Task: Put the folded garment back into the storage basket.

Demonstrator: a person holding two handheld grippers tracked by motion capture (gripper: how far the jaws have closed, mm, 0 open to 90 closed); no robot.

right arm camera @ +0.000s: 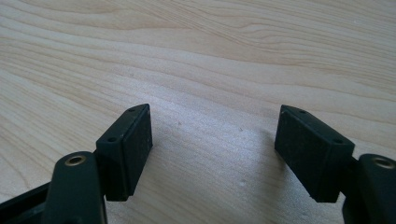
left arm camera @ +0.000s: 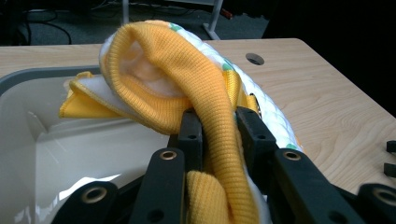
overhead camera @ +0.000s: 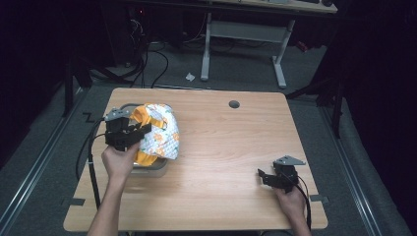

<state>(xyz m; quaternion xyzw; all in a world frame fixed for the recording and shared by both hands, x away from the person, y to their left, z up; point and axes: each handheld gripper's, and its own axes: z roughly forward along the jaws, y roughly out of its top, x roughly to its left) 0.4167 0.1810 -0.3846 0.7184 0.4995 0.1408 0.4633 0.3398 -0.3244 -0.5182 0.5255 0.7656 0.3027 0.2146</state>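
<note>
Garment [left arm camera: 205, 116], a yellow knit piece with a white printed quilted side, is pinched at a bunched fold between the jaws of the left gripper [left arm camera: 218, 126], which are clamped tight on the fabric. It hangs over the near edge of a pale tub [left arm camera: 28, 140] at the table's left side, partly inside it and partly draped over the rim. The step in hand looks like loading the garment into the tub. Next, I judge, the hand should carry the fold over the basin and let go so that the cloth drops inside. Farther right, the right gripper [right arm camera: 212, 140] rests low over the bare wooden table [right arm camera: 210, 56], jaws spread wide with nothing between them.
</note>
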